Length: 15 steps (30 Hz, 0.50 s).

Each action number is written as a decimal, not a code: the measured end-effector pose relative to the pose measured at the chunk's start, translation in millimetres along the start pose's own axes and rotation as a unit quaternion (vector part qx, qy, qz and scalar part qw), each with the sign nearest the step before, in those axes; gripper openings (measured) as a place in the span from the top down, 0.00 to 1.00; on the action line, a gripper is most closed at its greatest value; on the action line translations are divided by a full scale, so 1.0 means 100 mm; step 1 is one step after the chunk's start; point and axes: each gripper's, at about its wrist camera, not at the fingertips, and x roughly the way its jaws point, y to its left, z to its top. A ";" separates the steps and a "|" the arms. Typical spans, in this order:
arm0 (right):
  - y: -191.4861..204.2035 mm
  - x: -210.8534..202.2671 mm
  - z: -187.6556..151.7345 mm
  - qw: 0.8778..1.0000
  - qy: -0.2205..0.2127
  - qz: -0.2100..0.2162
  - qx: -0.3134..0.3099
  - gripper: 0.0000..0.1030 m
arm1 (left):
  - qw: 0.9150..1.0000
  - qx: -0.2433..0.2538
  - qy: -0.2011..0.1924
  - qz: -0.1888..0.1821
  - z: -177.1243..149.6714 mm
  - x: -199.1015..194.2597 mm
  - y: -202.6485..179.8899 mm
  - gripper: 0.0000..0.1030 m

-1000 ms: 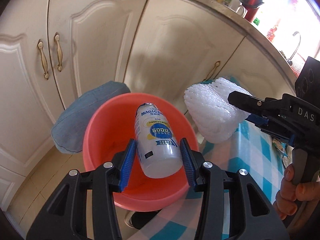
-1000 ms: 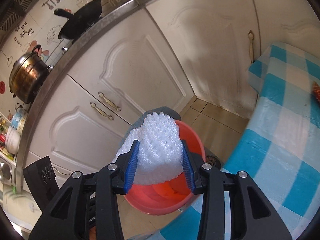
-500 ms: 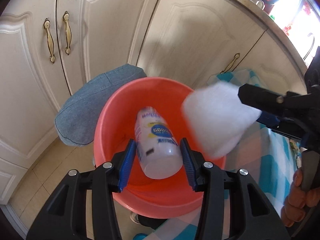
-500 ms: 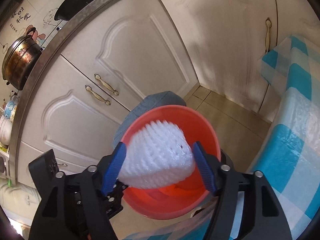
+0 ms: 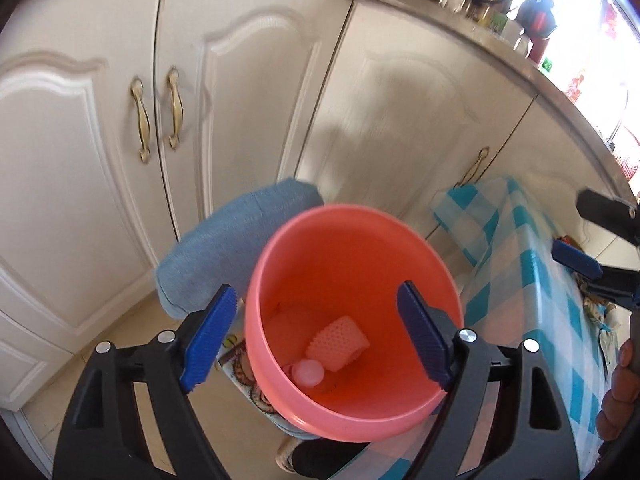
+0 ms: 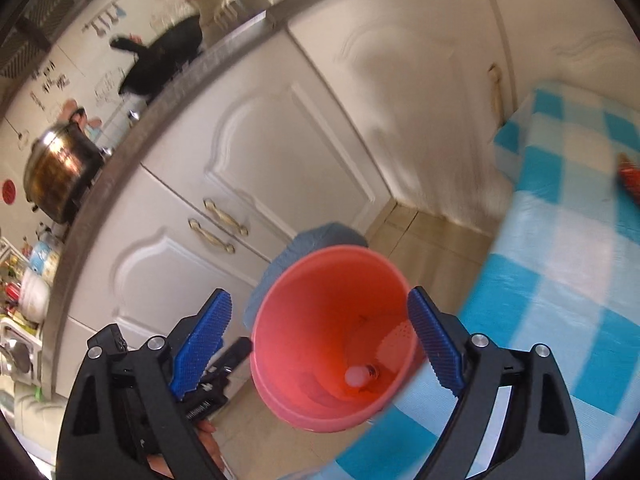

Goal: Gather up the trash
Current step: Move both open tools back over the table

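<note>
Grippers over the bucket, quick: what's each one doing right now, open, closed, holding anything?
Left gripper: open, empty, above the bucket.
Right gripper: open, empty, also above it.

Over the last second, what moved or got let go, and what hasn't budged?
Both grippers opened: the left gripper dropped the bottle, the right gripper dropped the foam netting. Both now lie at the bottom of the red bin. The bin and blue cushion behind it stayed put.
</note>
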 end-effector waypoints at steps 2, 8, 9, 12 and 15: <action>-0.04 -0.17 -0.04 1.000 -0.017 -0.009 0.000 0.13 | 1.000 0.008 -0.024 -0.002 0.03 -0.14 -0.04 0.20; -0.16 -0.70 -0.27 0.997 -0.061 -0.046 -0.011 0.13 | 0.995 0.042 -0.081 -0.050 0.08 -0.51 -0.32 0.16; -0.18 -0.77 -0.31 0.996 -0.066 -0.052 -0.011 0.13 | 0.994 0.048 -0.084 -0.055 0.08 -0.57 -0.39 0.15; -0.26 -1.00 -0.42 0.995 -0.082 -0.060 -0.010 0.13 | 0.991 0.072 -0.090 -0.065 0.05 -0.69 -0.62 0.13; -0.34 -1.18 -0.51 0.992 -0.097 -0.078 -0.009 0.12 | 0.988 0.103 -0.091 -0.068 0.00 -0.79 -0.90 0.13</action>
